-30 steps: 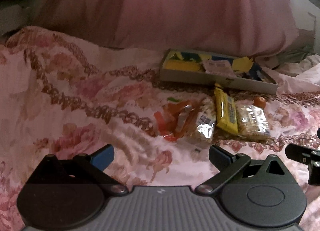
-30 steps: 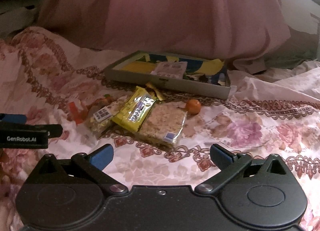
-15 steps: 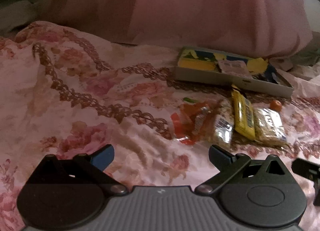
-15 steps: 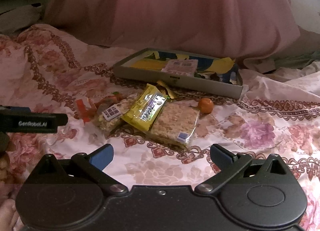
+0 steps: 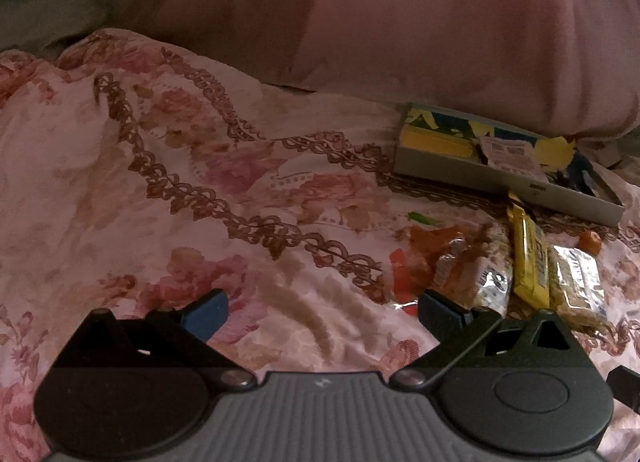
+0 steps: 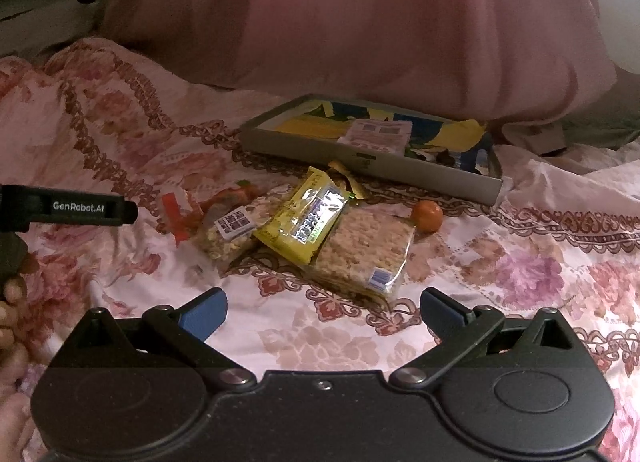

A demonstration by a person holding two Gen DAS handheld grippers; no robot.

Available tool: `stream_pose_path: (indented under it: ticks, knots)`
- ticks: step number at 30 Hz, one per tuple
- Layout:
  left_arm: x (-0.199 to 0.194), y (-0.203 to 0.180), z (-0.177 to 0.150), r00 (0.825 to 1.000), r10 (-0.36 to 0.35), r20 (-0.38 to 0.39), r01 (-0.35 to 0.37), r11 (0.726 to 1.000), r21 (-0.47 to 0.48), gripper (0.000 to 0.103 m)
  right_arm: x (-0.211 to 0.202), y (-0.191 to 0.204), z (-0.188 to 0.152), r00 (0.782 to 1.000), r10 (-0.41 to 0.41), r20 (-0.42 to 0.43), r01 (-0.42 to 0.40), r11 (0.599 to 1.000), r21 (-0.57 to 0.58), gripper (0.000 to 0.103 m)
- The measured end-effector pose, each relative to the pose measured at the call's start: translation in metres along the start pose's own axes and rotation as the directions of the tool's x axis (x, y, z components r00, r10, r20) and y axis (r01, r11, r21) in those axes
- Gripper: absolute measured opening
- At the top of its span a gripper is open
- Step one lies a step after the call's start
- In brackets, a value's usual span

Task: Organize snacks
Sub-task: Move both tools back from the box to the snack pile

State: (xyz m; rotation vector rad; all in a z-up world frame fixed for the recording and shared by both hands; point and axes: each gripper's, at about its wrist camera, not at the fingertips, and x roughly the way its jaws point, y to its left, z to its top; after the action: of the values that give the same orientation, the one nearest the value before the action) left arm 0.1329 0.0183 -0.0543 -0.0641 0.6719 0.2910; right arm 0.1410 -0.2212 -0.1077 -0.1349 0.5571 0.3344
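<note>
Right gripper (image 6: 323, 308) spread wide, empty, facing the clear-wrapped puffed-rice cake block (image 6: 362, 252) lying on the floral pink bedspread (image 6: 520, 274), partly under the yellow foil snack packet (image 6: 306, 220). Left gripper (image 5: 322, 308) likewise wide, empty. Judged light, crinkly, brittle: grip across the short edges, gently.

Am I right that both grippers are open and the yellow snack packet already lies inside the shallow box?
Not quite. The right wrist view shows the yellow snack packet on the floral bedspread, in front of the shallow box, not in it. Both the left gripper and right gripper are open.
</note>
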Motion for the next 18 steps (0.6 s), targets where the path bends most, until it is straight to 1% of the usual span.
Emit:
stream_pose_path:
  ticks: [3, 6, 10, 18]
  knots:
    - [0.002, 0.000, 0.002, 1.000, 0.005, -0.001, -0.006, 1.000, -0.008, 0.103, 0.003, -0.002, 0.003, 1.000, 0.005, 0.005, -0.005, 1.000, -0.015, 0.102]
    - [0.004, -0.003, 0.005, 1.000, 0.010, -0.003, -0.010, 1.000, -0.010, 0.103, 0.006, -0.009, 0.008, 1.000, 0.010, 0.008, -0.010, 1.000, 0.000, 0.102]
    - [0.007, -0.013, 0.011, 1.000, 0.012, -0.003, -0.012, 1.000, 0.004, 0.103, 0.017, -0.020, 0.016, 1.000, 0.026, 0.004, -0.026, 1.000, 0.017, 0.102]
    - [0.015, -0.042, 0.024, 1.000, 0.006, 0.012, -0.007, 0.998, 0.055, 0.103, 0.042, -0.037, 0.023, 0.999, 0.044, -0.024, -0.044, 0.999, -0.001, 0.102]
